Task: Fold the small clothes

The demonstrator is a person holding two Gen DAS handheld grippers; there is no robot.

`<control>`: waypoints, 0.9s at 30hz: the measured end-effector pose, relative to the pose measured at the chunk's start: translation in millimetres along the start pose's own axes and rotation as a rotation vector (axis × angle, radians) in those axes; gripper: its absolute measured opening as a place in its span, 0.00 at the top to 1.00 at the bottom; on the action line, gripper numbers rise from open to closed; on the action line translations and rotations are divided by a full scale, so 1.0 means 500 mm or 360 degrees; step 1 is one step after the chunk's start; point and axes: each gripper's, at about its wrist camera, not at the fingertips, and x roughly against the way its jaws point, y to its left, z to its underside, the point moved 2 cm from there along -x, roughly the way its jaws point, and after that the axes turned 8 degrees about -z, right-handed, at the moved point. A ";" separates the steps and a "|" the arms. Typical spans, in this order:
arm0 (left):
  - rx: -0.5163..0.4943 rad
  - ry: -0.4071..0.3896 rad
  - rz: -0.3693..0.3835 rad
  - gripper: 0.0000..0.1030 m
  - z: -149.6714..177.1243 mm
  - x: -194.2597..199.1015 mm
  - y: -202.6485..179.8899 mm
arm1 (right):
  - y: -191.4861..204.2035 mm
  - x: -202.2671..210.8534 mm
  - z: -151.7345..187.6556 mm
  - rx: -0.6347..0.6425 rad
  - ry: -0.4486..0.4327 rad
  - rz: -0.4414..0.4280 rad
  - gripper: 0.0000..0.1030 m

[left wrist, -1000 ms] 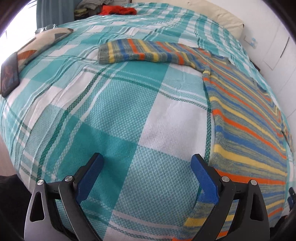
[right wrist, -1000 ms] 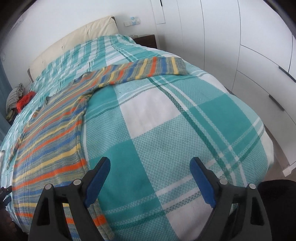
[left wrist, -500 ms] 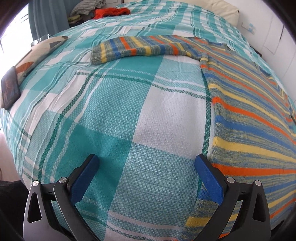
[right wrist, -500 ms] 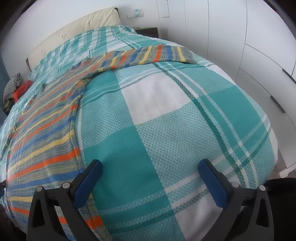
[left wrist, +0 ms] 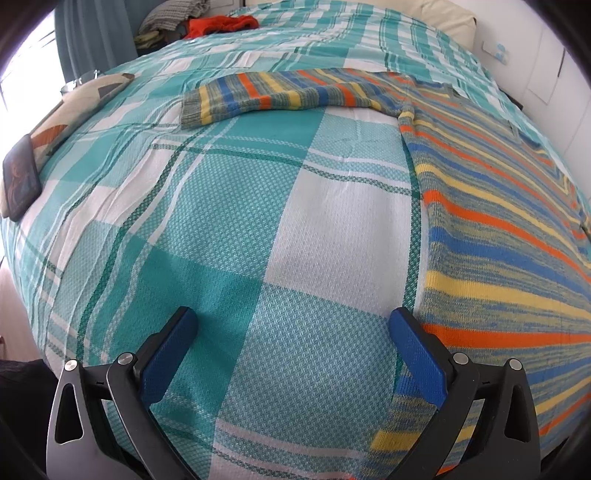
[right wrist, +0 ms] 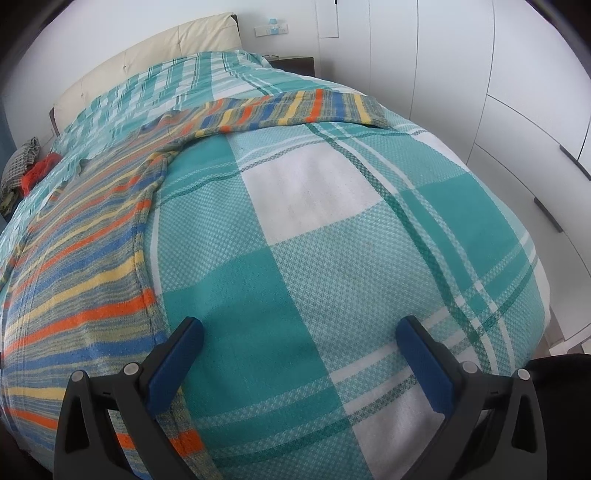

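Observation:
A striped knit sweater (left wrist: pixel 498 236) in orange, blue, yellow and grey lies flat on the teal plaid bedspread (left wrist: pixel 258 221), one sleeve (left wrist: pixel 273 96) stretched out sideways. My left gripper (left wrist: pixel 293 325) is open just left of the sweater's side edge, its right finger (left wrist: pixel 417 350) at the hem corner. The right wrist view has the same sweater (right wrist: pixel 81 288) on the left, its other sleeve (right wrist: pixel 295 110) spread out far off. My right gripper (right wrist: pixel 299 332) is open over bare bedspread (right wrist: pixel 332 240), its left finger (right wrist: pixel 173 358) by the sweater's edge. Nothing is held.
A patterned cushion (left wrist: pixel 74 107) and a dark flat object (left wrist: pixel 20 181) lie at the bed's left edge. Red and grey clothes (left wrist: pixel 218 24) are heaped at the far corner. A cream headboard (right wrist: pixel 147 62) and white wardrobe doors (right wrist: pixel 498 92) bound the bed.
Both grippers' jaws spread a little wider, the right one more. Both views tilted slightly, and the sweater sits a bit nearer in view.

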 end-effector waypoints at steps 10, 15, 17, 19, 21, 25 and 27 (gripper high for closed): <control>-0.0007 0.0003 0.0000 0.00 0.001 0.000 -0.002 | 0.001 0.000 0.002 -0.0002 0.0008 0.0000 0.00; -0.0009 0.0002 0.0000 0.00 0.001 0.000 -0.001 | 0.001 0.001 0.003 -0.0002 0.0009 0.0000 0.00; -0.0008 0.0003 0.0001 0.00 0.001 0.000 -0.001 | 0.001 0.001 0.003 -0.0003 0.0009 0.0000 0.00; -0.0009 0.0004 0.0003 0.00 0.001 0.001 -0.001 | 0.001 0.001 0.003 -0.0003 0.0009 0.0001 0.00; -0.0009 0.0005 0.0005 0.00 0.002 0.001 -0.001 | 0.001 0.001 0.002 -0.0003 0.0009 0.0000 0.00; -0.0005 0.0002 0.0003 0.00 0.001 0.001 0.000 | 0.002 0.002 0.002 -0.0003 0.0009 0.0001 0.00; 0.0010 0.0002 0.0000 0.00 0.002 0.004 0.001 | 0.002 0.002 0.002 -0.0004 0.0011 0.0001 0.00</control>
